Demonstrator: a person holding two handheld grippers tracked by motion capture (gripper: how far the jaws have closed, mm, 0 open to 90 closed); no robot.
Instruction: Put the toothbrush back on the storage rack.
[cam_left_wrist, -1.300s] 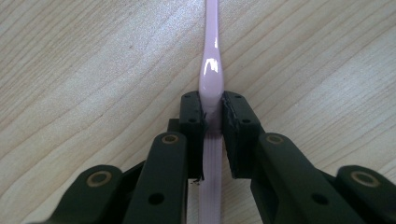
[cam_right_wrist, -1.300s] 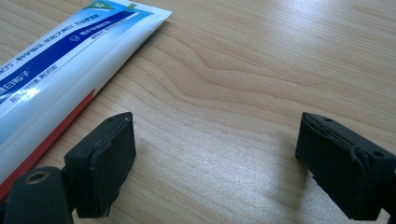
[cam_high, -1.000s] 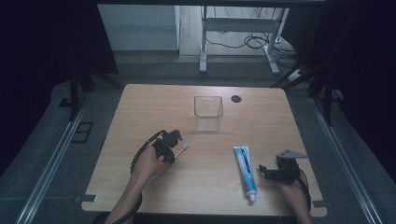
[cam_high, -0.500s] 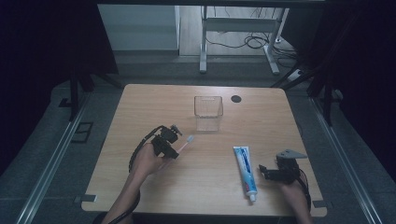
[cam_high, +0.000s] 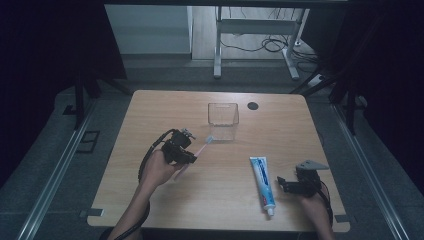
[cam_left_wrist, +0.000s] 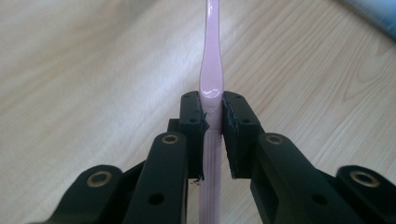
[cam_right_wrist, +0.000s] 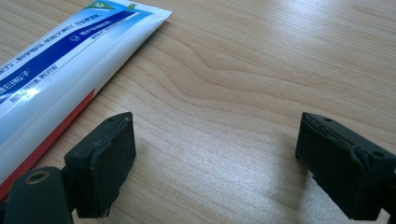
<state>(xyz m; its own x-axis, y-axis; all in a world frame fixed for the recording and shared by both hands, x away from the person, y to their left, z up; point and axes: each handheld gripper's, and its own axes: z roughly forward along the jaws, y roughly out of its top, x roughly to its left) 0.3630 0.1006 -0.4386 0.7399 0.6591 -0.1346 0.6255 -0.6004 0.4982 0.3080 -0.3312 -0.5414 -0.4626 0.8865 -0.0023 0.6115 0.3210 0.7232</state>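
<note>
My left gripper (cam_high: 184, 150) is shut on a pink toothbrush (cam_high: 196, 152) and holds it above the table, the brush head pointing toward the clear plastic cup (cam_high: 223, 119). In the left gripper view the pink toothbrush (cam_left_wrist: 211, 65) is pinched by its handle in the left gripper (cam_left_wrist: 213, 126) and runs straight up out of the pads. A blue and white toothpaste tube (cam_high: 263, 184) lies flat at the right front. My right gripper (cam_high: 285, 184) rests just right of the tube, open. The right gripper (cam_right_wrist: 215, 154) has bare wood between its pads, with the toothpaste tube (cam_right_wrist: 60, 65) to their left.
A round black hole (cam_high: 253, 105) sits in the wooden table (cam_high: 150, 115) near the far edge, right of the cup. Table legs and cables stand on the floor beyond the far edge. Dark rails run along both sides.
My left gripper has risen off the table with the toothbrush and moved a little toward the cup. The right gripper has kept still.
</note>
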